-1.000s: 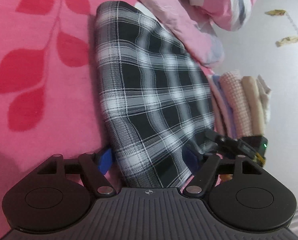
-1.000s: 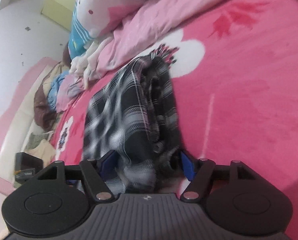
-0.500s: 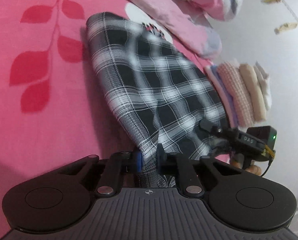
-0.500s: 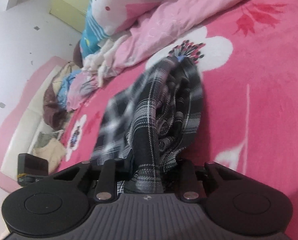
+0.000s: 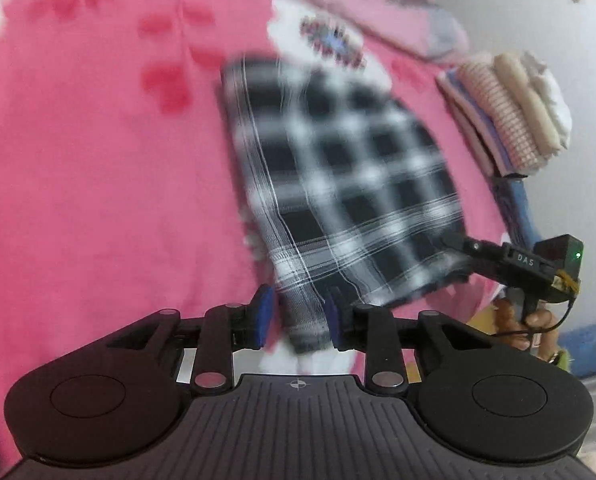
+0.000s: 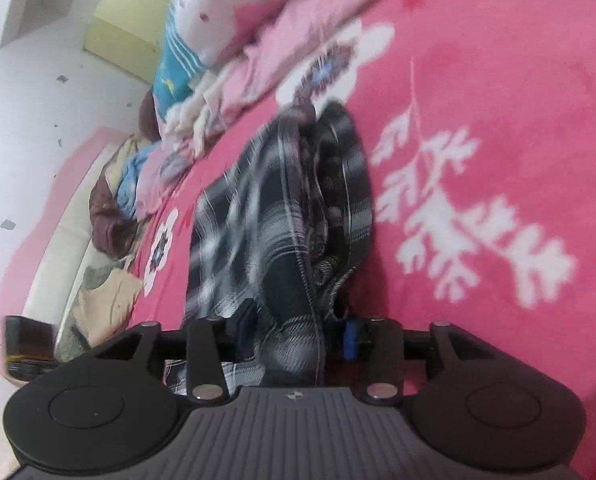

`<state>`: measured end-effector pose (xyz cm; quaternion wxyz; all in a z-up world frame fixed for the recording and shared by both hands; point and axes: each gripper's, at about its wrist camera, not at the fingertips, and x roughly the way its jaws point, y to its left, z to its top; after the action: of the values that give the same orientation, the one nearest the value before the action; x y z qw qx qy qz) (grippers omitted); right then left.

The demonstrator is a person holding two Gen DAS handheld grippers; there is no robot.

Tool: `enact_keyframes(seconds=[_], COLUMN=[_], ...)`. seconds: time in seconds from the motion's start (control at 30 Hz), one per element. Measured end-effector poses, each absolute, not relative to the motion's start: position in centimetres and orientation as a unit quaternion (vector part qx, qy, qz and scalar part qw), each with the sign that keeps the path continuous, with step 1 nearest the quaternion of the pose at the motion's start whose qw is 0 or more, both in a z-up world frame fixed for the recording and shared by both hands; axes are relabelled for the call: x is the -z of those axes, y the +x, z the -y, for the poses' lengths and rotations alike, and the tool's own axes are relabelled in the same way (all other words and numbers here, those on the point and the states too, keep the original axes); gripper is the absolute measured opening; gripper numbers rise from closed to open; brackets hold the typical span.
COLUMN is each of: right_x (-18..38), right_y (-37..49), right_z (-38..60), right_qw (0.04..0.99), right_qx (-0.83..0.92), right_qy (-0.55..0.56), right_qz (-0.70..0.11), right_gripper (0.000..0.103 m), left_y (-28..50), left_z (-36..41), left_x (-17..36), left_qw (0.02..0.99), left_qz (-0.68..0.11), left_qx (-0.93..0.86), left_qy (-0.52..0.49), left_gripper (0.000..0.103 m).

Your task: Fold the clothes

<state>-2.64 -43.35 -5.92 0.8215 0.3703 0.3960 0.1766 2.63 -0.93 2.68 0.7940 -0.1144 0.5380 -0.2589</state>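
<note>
Black-and-white plaid cloth, the folded garment (image 5: pixel 338 184), is lying on the pink blanket (image 5: pixel 98 200), and everything here is placed against it. Nearest the left wrist camera, a narrow corner of the garment is hanging between the blue pads of the left gripper (image 5: pixel 298 322); its jaws are opening, with a clear gap showing on the left pad's side and the right pad sitting just beside the cloth, so the corner is looking released rather than pinched. Seen from the right wrist, a thicker bunched fold of the garment (image 6: pixel 290 240) is running between the fingers of the right gripper (image 6: pixel 298 336); those jaws are opening too, and whether the pads are pressing on the cloth I cannot tell, since the fabric is hiding the left pad. Left of the garment in the left view, the fleecy blanket is stretching bare and flat, offering wide room. Right of it the bed edge is close, with the other gripper (image 5: pixel 510 264) and a person's fingers (image 5: pixel 538 320) reaching in at the garment's near right corner. Beyond that corner, a stack of folded towels (image 5: pixel 510 112), ribbed and rolled, is sitting near the edge. Past the garment's far end, a white flower print (image 5: pixel 330 36) is showing, and a rumpled pale pink quilt (image 6: pixel 298 20) is lying behind it.
</note>
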Motion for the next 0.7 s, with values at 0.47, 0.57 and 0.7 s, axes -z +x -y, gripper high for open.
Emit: enact_keyframes(seconds=[0.47, 0.57, 0.7], right_x=[1.2, -0.3, -2.2], right_y=[-9.8, -9.2, -6.7], right_z=[42.5, 41.0, 37.0], right_qw=[0.909, 0.936, 0.962], right_qx=[-0.145, -0.143, -0.154], right_qy=[0.299, 0.224, 0.075], right_qz=[-0.249, -0.23, -0.214], right_gripper=[0.036, 0.029, 0.027], left_y=[-6.1, -4.2, -1.9], left_z=[2.7, 5.7, 8.8], left_x=[-6.0, -3.0, -1.0], left_qw=[0.924, 0.931, 0.925], left_qz=[-0.326, -0.309, -0.311], left_qx=[0.197, 0.193, 0.219], left_qy=[-0.019, -0.003, 0.015], left_gripper=[0.034, 0.033, 0.032])
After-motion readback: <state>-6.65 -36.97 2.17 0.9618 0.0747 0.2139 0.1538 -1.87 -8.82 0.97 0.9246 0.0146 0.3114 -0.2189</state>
